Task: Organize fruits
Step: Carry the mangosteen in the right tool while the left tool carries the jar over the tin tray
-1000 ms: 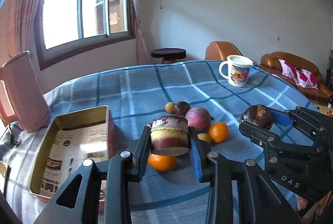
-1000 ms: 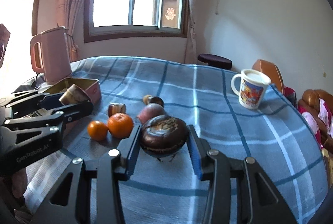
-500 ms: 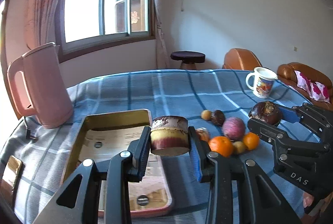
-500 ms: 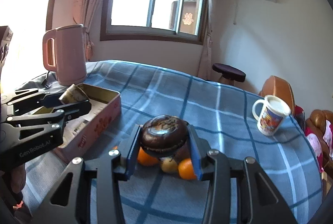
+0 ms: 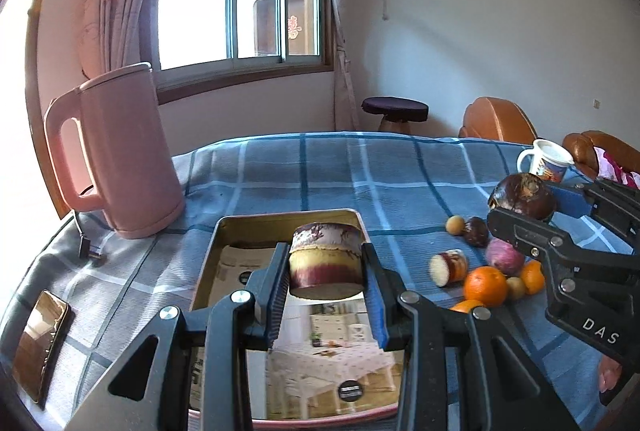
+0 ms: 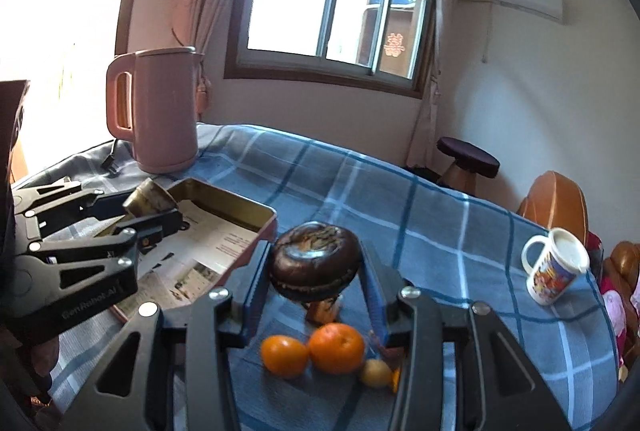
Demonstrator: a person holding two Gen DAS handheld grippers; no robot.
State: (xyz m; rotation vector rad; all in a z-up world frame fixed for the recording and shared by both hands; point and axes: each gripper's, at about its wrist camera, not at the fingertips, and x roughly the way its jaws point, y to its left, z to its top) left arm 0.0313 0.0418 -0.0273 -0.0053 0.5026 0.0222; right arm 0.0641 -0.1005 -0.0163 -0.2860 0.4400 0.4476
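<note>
We are looking at a table [image 5: 320,167] wearing a blue plaid cloth with pale and dark stripes. A pink kettle [image 5: 116,155] is standing upright toward its far left side, its black plug [image 5: 90,251] lying on the cloth beside it. A phone [image 5: 38,347] is resting flat near the left edge. A shallow metal tin [image 5: 228,227], lined with printed paper, is sitting in the middle. To its right a loose cluster of fruit is lying on the cloth: oranges [image 6: 336,347], a cut cylindrical piece [image 5: 448,267], a purple round fruit [image 5: 504,257] and small yellowish ones [image 6: 374,373]. A white printed mug [image 6: 554,267] is standing far right.
</note>
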